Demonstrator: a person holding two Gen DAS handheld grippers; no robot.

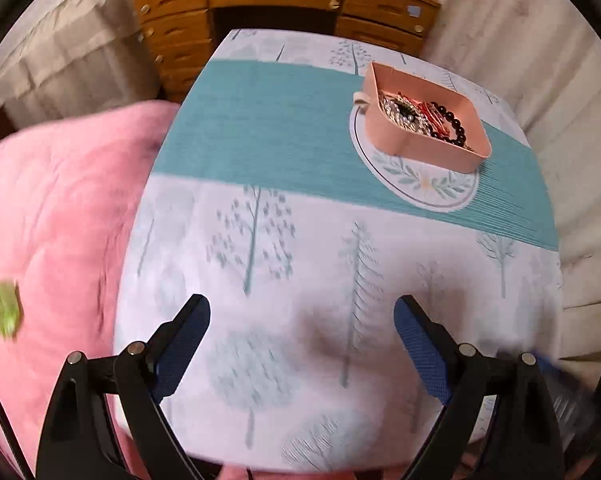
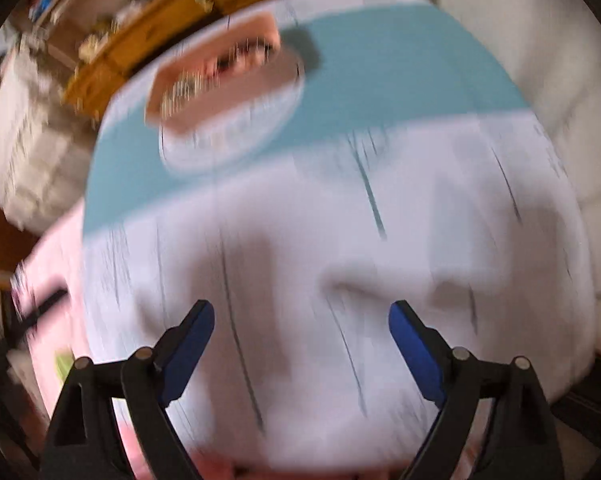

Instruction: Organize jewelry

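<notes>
Both tongs, left tongs (image 1: pixel 302 320) and right tongs (image 2: pixel 301 320), are wide apart and hold nothing. Reach slowly for the pink box (image 1: pixel 420 148) of jewelry (image 1: pixel 416 116), then pinch one piece.

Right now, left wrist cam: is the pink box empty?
No. The pink box holds a heap of jewelry, with dark beads and sparkly pieces visible, and it sits on the round plate.

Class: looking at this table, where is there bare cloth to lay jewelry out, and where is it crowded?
Free: the white tree-print cloth in front of both open grippers, and the teal band left of the plate. Crowded: the pink tray of jewelry on that plate.
</notes>
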